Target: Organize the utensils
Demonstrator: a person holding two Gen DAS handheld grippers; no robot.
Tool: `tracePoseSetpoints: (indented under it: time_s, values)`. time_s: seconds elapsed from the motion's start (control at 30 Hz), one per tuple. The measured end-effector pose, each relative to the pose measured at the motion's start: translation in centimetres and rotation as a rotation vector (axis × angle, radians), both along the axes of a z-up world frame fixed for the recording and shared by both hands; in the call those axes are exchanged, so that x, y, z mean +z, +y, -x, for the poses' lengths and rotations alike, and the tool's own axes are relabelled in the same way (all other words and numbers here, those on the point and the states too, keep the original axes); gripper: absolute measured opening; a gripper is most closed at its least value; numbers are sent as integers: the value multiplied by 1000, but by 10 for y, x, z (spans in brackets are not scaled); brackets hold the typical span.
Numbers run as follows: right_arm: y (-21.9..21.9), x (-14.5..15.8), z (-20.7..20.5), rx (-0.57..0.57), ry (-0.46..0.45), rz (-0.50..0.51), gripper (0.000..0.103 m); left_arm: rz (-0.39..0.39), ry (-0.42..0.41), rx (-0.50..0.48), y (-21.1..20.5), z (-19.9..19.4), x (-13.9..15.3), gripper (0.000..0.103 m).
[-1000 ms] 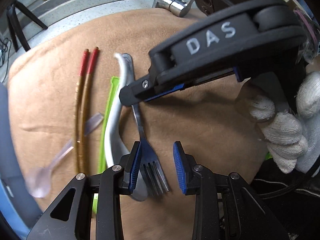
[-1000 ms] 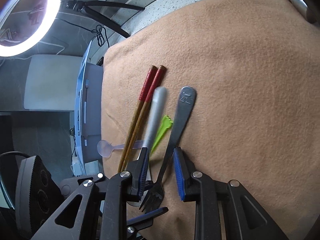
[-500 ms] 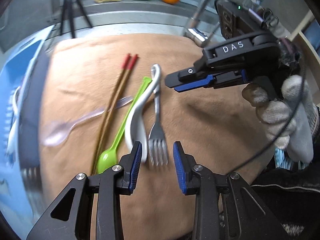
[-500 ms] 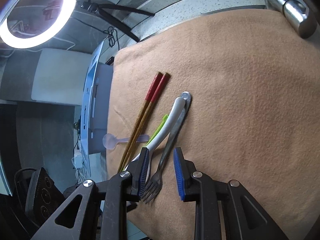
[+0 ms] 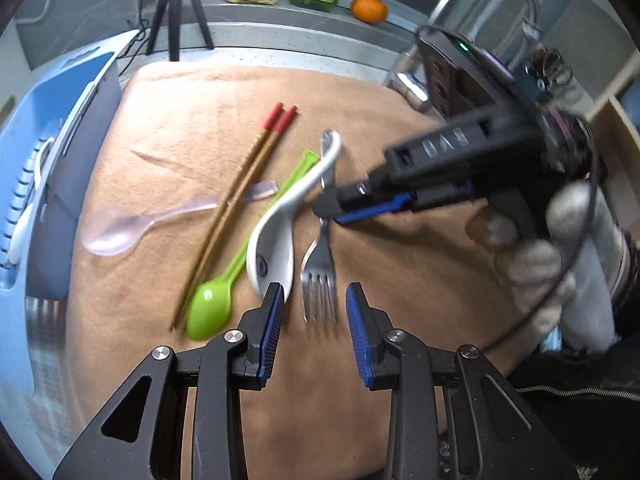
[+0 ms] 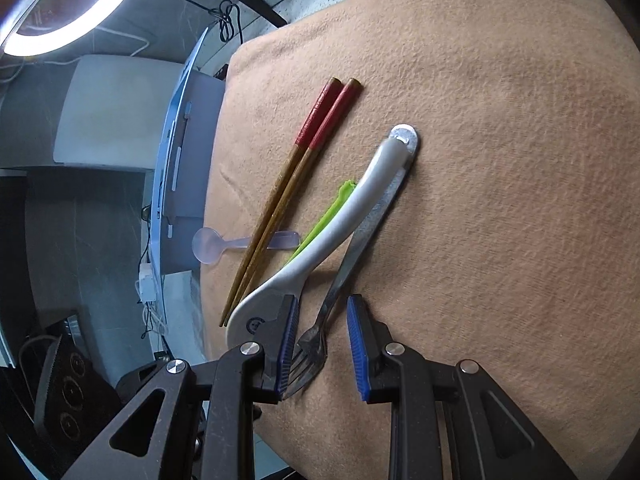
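5 utensils crowd the tan cloth (image 5: 400, 280): chopsticks (image 5: 240, 196), white spoon (image 5: 280, 232), green spoon (image 5: 224, 288), clear spoon (image 5: 120, 228) and fork (image 5: 320, 272). I judge the risk is the white spoon's handle lying over the fork's handle; lifting the fork could drag it along. My right gripper (image 6: 322, 348) stands partly open, straddling the fork's neck with no pad visibly pressing on it. My left gripper (image 5: 316, 320) hangs partly open, holding nothing, just short of the tines.
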State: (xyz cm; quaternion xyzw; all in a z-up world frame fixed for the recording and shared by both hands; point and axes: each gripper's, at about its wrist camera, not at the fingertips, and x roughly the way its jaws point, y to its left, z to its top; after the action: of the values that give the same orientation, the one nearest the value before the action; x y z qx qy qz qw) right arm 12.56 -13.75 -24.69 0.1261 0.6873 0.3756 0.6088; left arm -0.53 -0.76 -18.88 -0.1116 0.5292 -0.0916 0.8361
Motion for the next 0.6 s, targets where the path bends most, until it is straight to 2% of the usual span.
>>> tracePoseSetpoints:
  time_s: [0.23, 0.4, 0.6]
  values:
    - [3, 0, -1, -11, -19, 2, 23, 4, 10, 49, 21, -8, -9, 30]
    - [7, 2, 0, 4, -41, 10, 23, 7, 11, 16, 18, 4, -6, 30]
    - [4, 6, 3, 39, -42, 14, 23, 3, 1, 47, 22, 21, 0, 30]
